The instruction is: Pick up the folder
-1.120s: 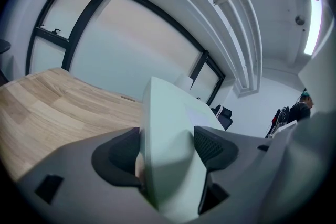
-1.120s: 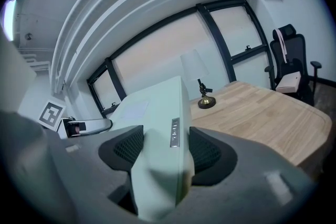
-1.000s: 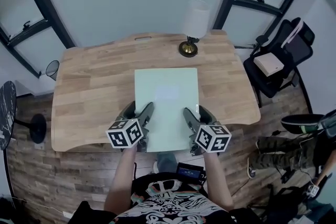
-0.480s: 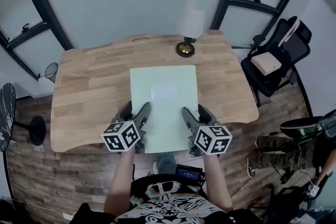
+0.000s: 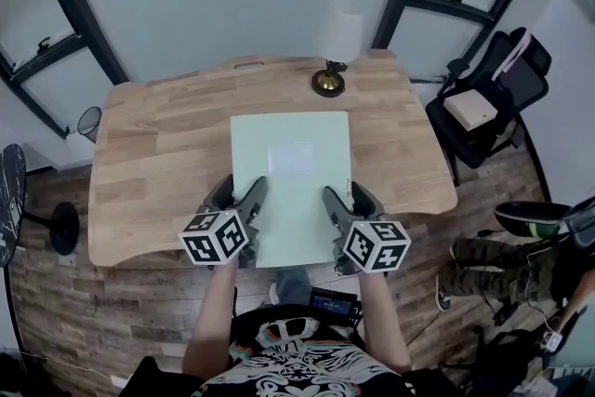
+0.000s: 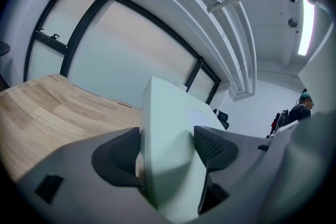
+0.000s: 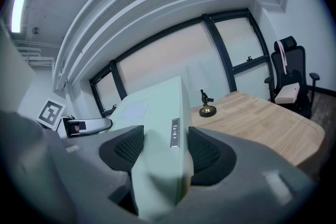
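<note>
2 grippers sit low in the head view, just above the person's patterned shirt, each with a marker cube at its near end. The left gripper, lower left of centre, has its jaws pinched on the near left edge of the folder. In the left gripper view, that gripper has 2 dark pads pressed against either face of the pale green folder, which runs up the middle of the frame.

The right gripper, lower right of centre, clamps the near right edge in the same way. In the right gripper view, this gripper has its pads closed on the folder. A small metal tab shows on the folder's edge just beside the right-hand pad.

The folder lies across the middle of the wooden table, and its near edge reaches the table's front edge. I cannot tell whether its far edge rests on the wood. 1 white label sits at the centre of its face.

Beyond the folder, at upper centre, a lamp with a brass base and a white shade stands near the table's far edge (apart from the folder). The right gripper view shows the same lamp right of the folder.

At the upper right, off the table, stands a black office chair with a flat box on its seat.
</note>
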The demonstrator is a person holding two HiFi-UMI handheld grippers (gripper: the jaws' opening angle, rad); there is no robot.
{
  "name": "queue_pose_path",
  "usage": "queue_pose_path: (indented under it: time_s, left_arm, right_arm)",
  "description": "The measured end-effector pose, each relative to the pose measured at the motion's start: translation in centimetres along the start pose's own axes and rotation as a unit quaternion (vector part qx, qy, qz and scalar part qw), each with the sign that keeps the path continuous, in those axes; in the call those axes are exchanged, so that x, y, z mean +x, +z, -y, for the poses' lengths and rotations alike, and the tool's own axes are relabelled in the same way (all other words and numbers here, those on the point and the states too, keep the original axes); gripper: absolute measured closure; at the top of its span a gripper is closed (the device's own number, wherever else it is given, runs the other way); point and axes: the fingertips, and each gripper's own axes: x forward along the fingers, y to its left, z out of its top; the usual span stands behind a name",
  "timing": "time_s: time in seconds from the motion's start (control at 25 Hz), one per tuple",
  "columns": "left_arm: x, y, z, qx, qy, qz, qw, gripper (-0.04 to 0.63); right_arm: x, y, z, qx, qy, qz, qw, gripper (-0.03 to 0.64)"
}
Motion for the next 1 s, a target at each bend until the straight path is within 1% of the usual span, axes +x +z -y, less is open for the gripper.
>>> queue_pose_path:
  time_s: [0.36, 0.6, 1.0]
  left_arm:
    - [0.9, -0.2, 0.3, -0.002, -0.008, -0.008, 0.9999, 0.29]
    - [1.0, -0.2, -0.2, -0.008, -0.006, -0.007, 0.9999, 0.29]
    - [0.6, 0.1, -1.0, -0.008, -0.001, -0.009, 0.9999, 0.29]
  right_arm:
    - [0.0, 0.0, 0.8, 0.007, -0.007, -0.002, 1.0, 0.353]
    - [0.5, 0.0, 0.7, 0.002, -0.006, -0.006, 1.0, 0.353]
    - [1.0, -0.2, 0.0, 0.006, -0.003, -0.008, 1.0, 0.353]
